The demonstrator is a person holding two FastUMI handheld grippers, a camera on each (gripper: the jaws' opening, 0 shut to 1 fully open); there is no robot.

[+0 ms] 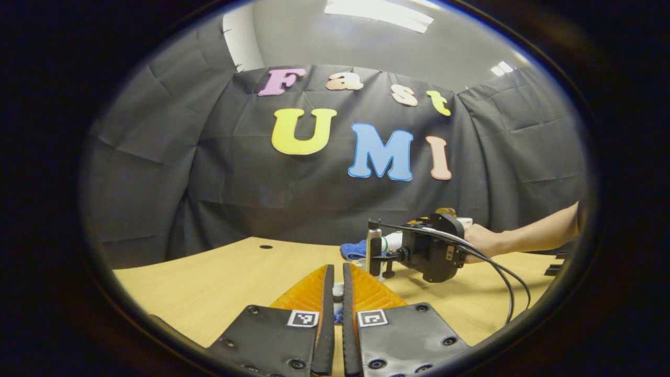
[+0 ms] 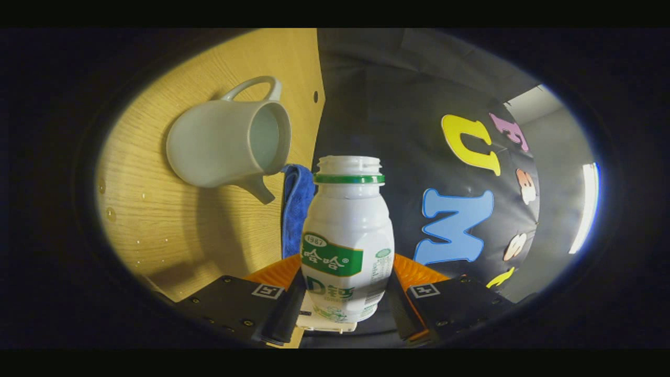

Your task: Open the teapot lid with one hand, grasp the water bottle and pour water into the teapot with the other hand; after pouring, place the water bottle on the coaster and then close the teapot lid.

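Bench (image 2: pixel 157 251): bare wood on the teapot's handle side, its edge just behind the teapot, water drops (image 2: pixel 110 213) lying near. White teapot (image 2: pixel 225 146): upright, lid off, mouth open; blue cloth mat (image 2: pixel 296 209), likely the coaster, close by its spout. Water bottle (image 2: pixel 348 220): uncapped, clamped at the body by the right gripper (image 2: pixel 348 267), tipped sideways, wanting its mouth squarely over the opening; left gripper (image 1: pixel 337 269) nearly closed on a small white piece (image 1: pixel 338 290), probably the lid, best held clear.
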